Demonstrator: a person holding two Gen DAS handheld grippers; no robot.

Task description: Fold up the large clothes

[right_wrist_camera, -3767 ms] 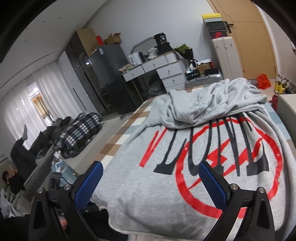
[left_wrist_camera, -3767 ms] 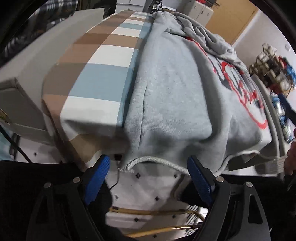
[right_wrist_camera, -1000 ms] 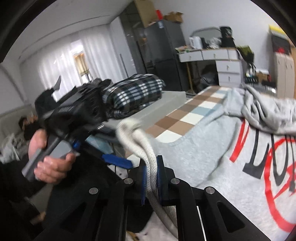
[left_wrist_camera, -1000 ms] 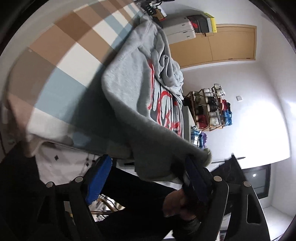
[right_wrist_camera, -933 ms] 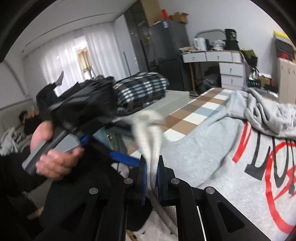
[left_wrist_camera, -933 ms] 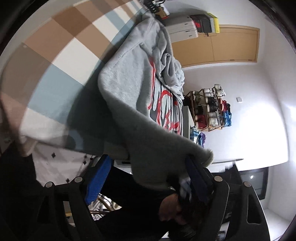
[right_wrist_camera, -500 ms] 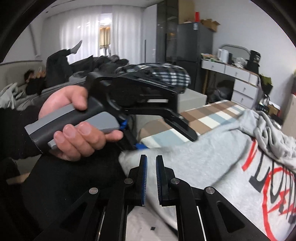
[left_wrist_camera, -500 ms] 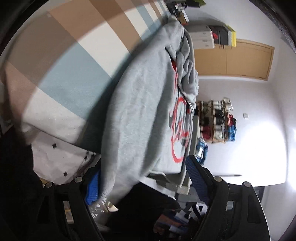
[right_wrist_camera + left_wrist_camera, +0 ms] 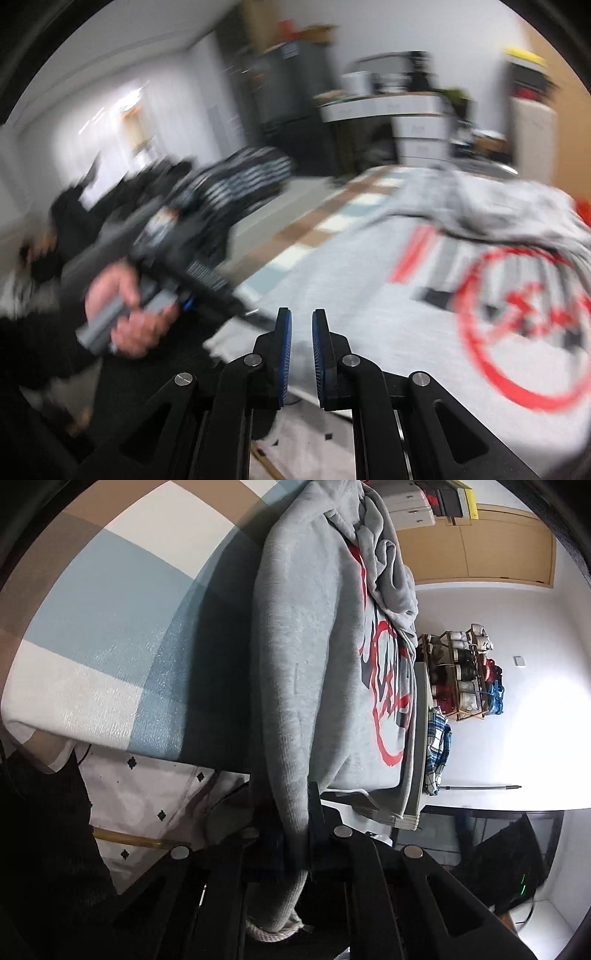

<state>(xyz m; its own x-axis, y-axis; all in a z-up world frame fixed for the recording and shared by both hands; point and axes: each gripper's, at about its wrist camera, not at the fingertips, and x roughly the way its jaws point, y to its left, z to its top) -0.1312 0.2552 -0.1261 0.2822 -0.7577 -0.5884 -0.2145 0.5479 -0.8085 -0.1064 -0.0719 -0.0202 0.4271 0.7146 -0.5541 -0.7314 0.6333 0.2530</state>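
A large grey sweatshirt (image 9: 314, 657) with a red and black print lies on a bed with a checked cover (image 9: 110, 635). My left gripper (image 9: 295, 812) is shut on the sweatshirt's hem corner, with the ribbed edge hanging out below the fingers. In the blurred right wrist view the sweatshirt (image 9: 424, 295) spreads to the right. My right gripper (image 9: 301, 332) has its blue pads a small gap apart and holds nothing. The left gripper's body and the hand on it (image 9: 140, 317) show at the left.
A shoe rack (image 9: 465, 672) and a plaid cloth (image 9: 437, 746) stand beyond the bed's far side. A wooden door (image 9: 498, 542) is at the back. Drawers (image 9: 417, 122), a dark fridge (image 9: 295, 96) and a plaid bundle (image 9: 251, 181) lie beyond the bed.
The right gripper let go of the sweatshirt's hem and opened slightly. The left gripper closed on that hem corner. The right view is now swinging and blurred.
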